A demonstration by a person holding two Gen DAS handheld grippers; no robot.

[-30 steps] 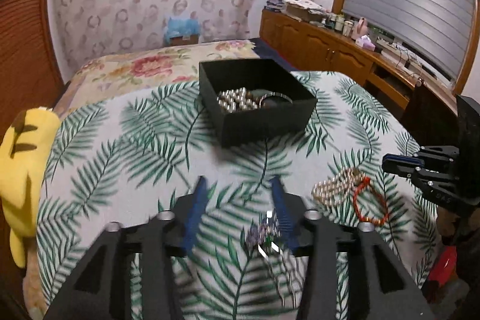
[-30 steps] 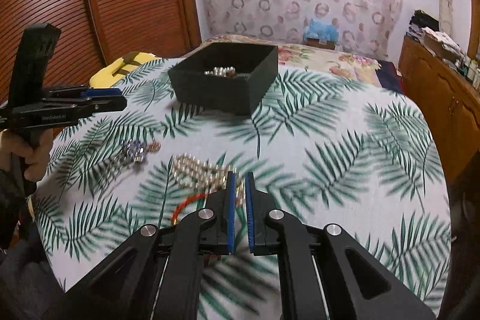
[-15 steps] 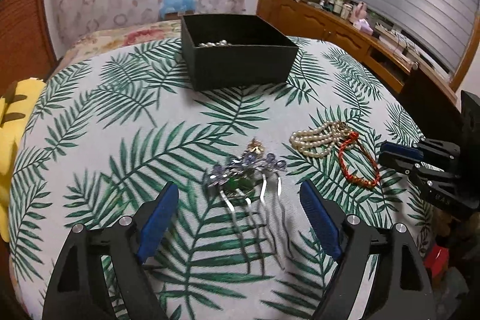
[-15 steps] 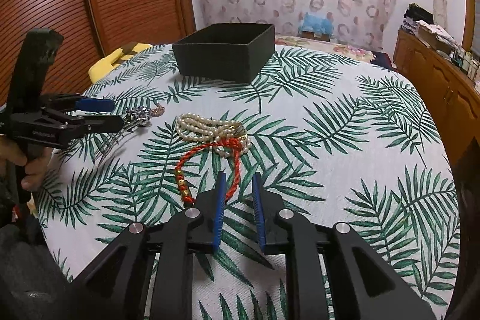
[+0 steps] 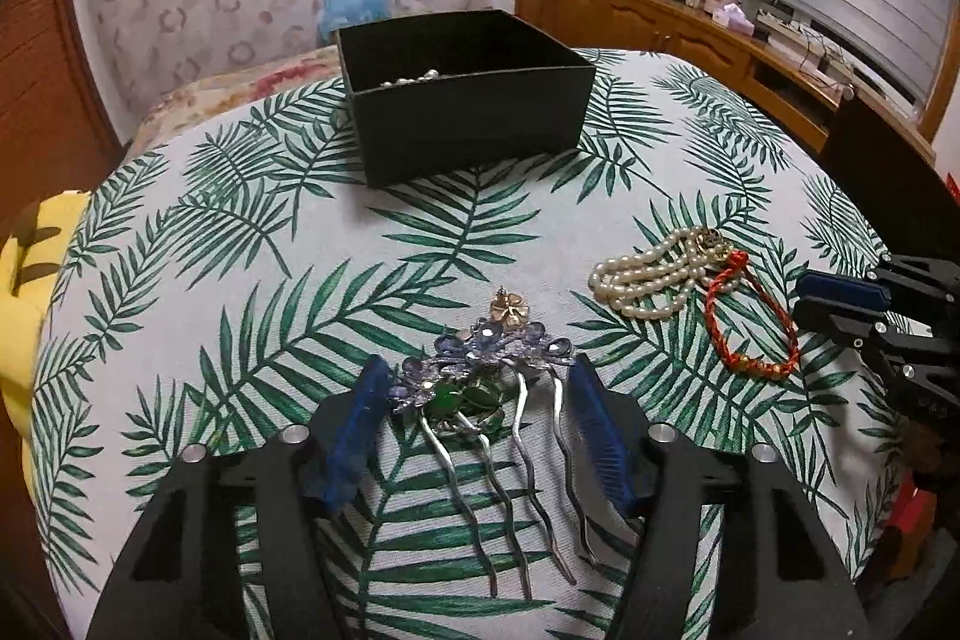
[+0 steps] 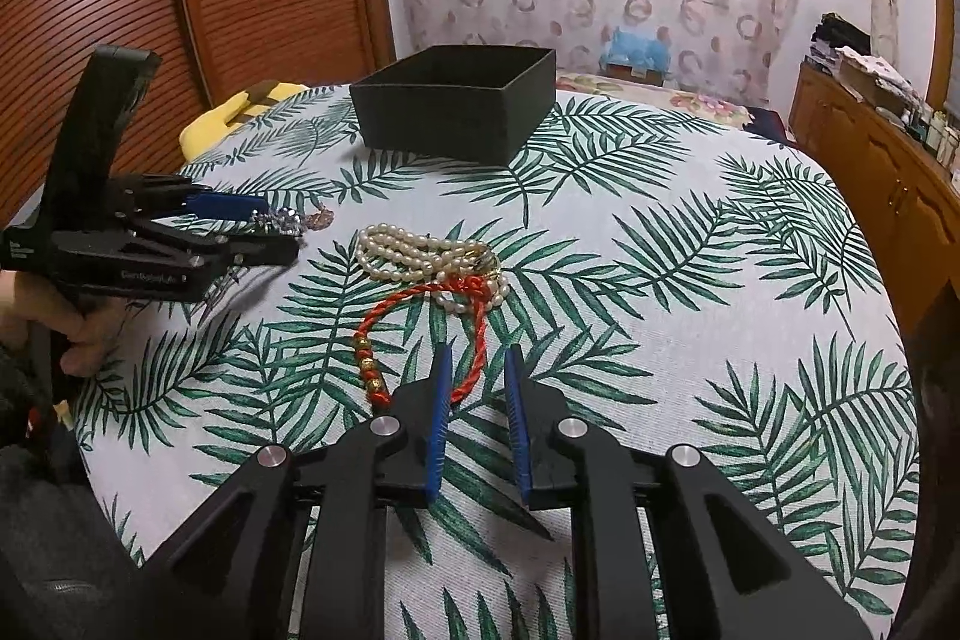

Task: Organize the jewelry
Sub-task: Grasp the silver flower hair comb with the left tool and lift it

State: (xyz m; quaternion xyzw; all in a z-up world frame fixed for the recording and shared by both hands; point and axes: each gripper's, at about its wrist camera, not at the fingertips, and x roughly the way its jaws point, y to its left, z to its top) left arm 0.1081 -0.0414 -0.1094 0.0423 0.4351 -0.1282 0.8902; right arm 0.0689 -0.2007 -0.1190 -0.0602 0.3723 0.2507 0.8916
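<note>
A jewelled hair comb [image 5: 480, 376] with silver prongs lies on the leaf-print table, between the open fingers of my left gripper [image 5: 480, 382], which is low over it. A pearl necklace [image 5: 654, 274] and a red cord bracelet [image 5: 750, 328] lie to its right. My right gripper [image 6: 477, 370] is open, with the near end of the red bracelet [image 6: 420, 334] between its fingertips. The pearls [image 6: 420, 256] lie just beyond. A black box [image 5: 462, 94] at the far side holds some pearls; it also shows in the right wrist view [image 6: 456, 100].
The round table [image 6: 690, 280] has a leaf-print cloth. A yellow plush [image 5: 24, 280] sits off its left edge. A wooden sideboard [image 5: 690, 34] with clutter stands at the right, a floral bed behind the table.
My left gripper has dropped to the table and now brackets the hair comb. My right gripper has opened wider and moved forward onto the red bracelet's near end.
</note>
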